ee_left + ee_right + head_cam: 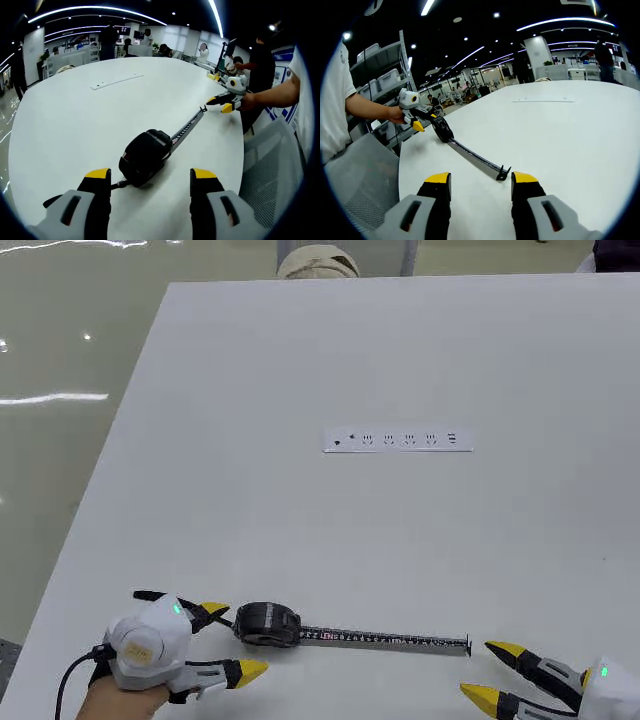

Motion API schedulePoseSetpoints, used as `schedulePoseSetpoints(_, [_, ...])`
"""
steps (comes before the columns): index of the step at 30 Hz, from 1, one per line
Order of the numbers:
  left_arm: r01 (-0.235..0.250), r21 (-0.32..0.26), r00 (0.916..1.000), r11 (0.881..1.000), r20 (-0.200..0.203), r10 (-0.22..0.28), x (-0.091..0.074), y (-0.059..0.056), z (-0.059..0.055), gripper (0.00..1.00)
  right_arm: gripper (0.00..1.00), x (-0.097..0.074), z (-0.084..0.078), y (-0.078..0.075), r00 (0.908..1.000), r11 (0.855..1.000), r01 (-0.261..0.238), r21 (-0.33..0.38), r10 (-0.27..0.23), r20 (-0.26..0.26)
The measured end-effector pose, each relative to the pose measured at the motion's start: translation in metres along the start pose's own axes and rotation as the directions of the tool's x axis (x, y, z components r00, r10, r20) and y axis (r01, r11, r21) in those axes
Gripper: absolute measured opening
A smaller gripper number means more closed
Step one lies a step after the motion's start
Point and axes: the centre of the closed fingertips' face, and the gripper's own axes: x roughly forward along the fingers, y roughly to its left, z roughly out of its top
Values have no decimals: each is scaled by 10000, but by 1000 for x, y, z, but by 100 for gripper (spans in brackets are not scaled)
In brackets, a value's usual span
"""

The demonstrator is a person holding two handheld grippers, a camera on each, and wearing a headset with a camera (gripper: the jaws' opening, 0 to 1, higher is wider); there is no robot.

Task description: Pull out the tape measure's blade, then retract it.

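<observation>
A black tape measure case [267, 624] lies on the white table [400, 360] near the front edge, with its blade [390, 641] drawn out to the right and ending in a hook [468, 645]. My left gripper [228, 640] is open just left of the case, apart from it; in the left gripper view the case [146, 156] sits a little ahead of the open yellow-tipped jaws. My right gripper [492, 672] is open just right of the hook, not touching it. The hook [502, 174] lies ahead of the right gripper's jaws, and the blade [472, 156] runs back to the case [443, 129].
A white power strip [397, 440] lies flat in the middle of the table. The table's left edge [90, 490] drops to a shiny floor. In the gripper views, people stand beyond the far table end and shelving lines one side.
</observation>
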Motion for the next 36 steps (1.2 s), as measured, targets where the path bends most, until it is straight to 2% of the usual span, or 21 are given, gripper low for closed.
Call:
schedulePoseSetpoints(2, [178, -284, 9996, 9994, 211, -172, -1, -6, 1, 63, 49, -2, 0, 4, 10000, 10000, 44, -85, -44, -16])
schedulePoseSetpoints(5, [46, -107, 9999, 9999, 111, -45, -4, -9, -2, 64, 50, -5, 0, 12, 10000, 10000, 67, -70, -67, -41])
schedulePoseSetpoints(11, [-145, -367, 9992, 9992, 369, 159, -11, -14, -1, 67, 53, -10, -2, 18, 9994, 9995, 328, 0, -328, 80])
schedulePoseSetpoints(19, [-437, -615, 9976, 9972, 512, 469, -20, -19, -7, 69, 53, -19, 2, 22, 9971, 9976, 697, 52, -698, 315])
schedulePoseSetpoints(25, [-575, -875, 9958, 9945, 662, 634, -25, -24, -10, 71, 54, -23, 2, 28, 9957, 9961, 884, 47, -885, 267])
schedulePoseSetpoints(30, [-847, -1018, 9926, 9912, 785, 929, -33, -24, -13, 73, 54, -28, 1, 33, 9935, 9940, 1098, 9, -1098, 284])
schedulePoseSetpoints(34, [-1143, -1326, 9866, 9846, 1011, 1282, -41, -20, -15, 74, 55, -31, 3, 39, 9918, 9925, 1226, -4, -1225, 358])
schedulePoseSetpoints(36, [-1374, -1391, 9834, 9807, 992, 1519, -45, -17, -18, 73, 54, -32, 3, 41, 9905, 9911, 1328, -123, -1323, 381])
